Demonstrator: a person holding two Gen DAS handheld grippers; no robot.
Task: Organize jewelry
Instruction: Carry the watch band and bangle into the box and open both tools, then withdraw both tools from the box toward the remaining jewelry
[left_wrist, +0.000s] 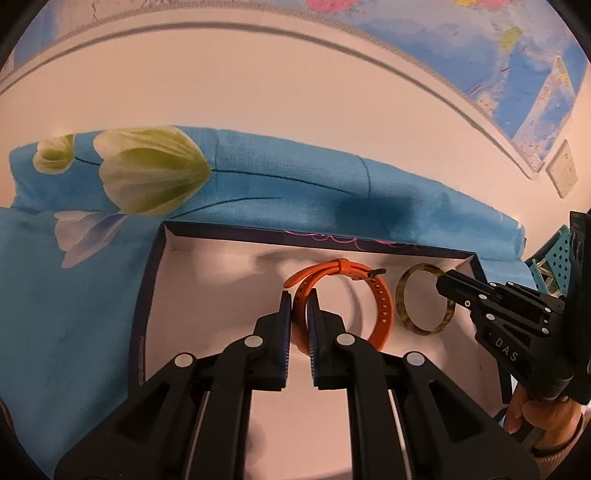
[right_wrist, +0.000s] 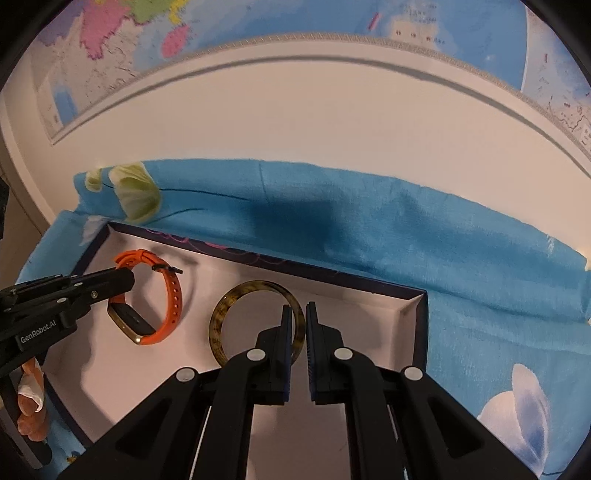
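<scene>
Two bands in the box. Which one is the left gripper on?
The orange watch band: the left gripper pinches its strap. The tortoiseshell bangle beside it in the box sits in the right gripper instead.

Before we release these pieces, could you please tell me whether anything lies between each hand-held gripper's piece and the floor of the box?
Nothing visible does. The left hand-held gripper holds the orange watch and the right hand-held gripper holds the brown bangle, both inside the box, side by side, apart.
</scene>
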